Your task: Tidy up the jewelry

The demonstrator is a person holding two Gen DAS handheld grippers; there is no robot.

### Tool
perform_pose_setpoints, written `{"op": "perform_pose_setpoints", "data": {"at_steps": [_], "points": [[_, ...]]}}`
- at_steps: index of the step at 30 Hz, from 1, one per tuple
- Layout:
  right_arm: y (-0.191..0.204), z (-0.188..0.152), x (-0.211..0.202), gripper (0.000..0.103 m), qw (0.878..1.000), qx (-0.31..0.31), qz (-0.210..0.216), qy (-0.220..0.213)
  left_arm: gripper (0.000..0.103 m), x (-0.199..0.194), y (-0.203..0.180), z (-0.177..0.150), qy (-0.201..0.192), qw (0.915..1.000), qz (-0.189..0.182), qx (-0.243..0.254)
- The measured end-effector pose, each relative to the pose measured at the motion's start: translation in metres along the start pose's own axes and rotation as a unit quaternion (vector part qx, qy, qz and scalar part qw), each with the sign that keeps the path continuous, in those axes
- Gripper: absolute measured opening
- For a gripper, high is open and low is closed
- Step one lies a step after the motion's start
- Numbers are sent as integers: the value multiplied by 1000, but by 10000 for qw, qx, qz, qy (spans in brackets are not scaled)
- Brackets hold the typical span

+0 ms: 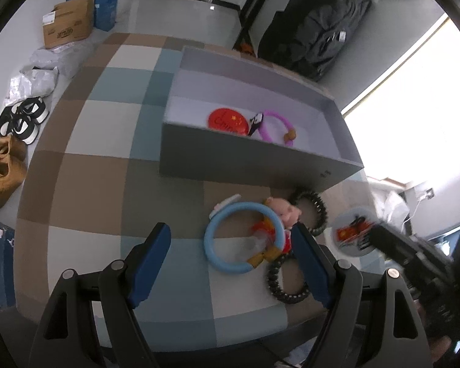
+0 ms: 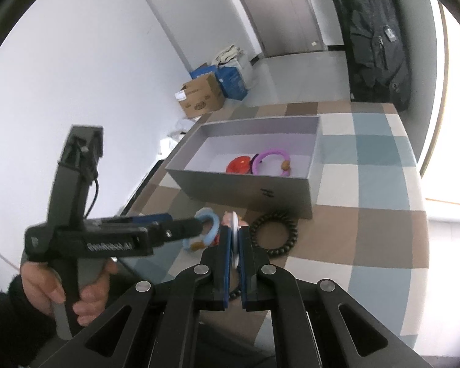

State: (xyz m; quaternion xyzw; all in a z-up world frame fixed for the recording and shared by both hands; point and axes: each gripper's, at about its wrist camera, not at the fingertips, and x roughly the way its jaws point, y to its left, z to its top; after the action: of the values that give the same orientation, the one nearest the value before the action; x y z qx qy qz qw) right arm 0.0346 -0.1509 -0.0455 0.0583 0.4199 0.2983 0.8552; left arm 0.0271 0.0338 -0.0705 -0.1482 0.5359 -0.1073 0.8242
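Observation:
A grey box on the checkered tablecloth holds a red round badge and a purple bracelet; both show in the right wrist view too. In front of the box lie a blue ring bracelet, a pink pig charm and two dark beaded bracelets. My left gripper is open, its fingers either side of the blue ring. My right gripper is shut on a white round badge, held on edge above the table; it shows in the left wrist view.
Cardboard and blue boxes, shoes and plastic bags lie on the floor left of the table. A black bag hangs behind the table. A bright window is at the right. The left hand-held gripper body fills the right view's left.

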Motion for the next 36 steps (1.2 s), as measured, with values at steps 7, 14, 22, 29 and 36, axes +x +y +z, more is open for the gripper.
{"op": "perform_pose_setpoints", "data": {"at_steps": [7, 14, 22, 29, 36], "points": [[-4, 2, -2, 4, 10000, 43, 39, -44, 77, 7, -4, -2, 170, 9997, 76, 157], [-5, 2, -3, 4, 9999, 72, 54, -62, 77, 8, -9, -3, 51, 9989, 238, 392], [-7, 3, -5, 4, 9999, 91, 42, -92, 56, 8, -16, -4, -10, 9981, 48, 615], [-6, 3, -5, 4, 9999, 103, 44, -106, 56, 7, -12, -3, 20, 9989, -97, 465], [-7, 7, -11, 4, 9997, 114, 37, -223, 56, 4, -9, -3, -31, 9992, -300, 254]]}}
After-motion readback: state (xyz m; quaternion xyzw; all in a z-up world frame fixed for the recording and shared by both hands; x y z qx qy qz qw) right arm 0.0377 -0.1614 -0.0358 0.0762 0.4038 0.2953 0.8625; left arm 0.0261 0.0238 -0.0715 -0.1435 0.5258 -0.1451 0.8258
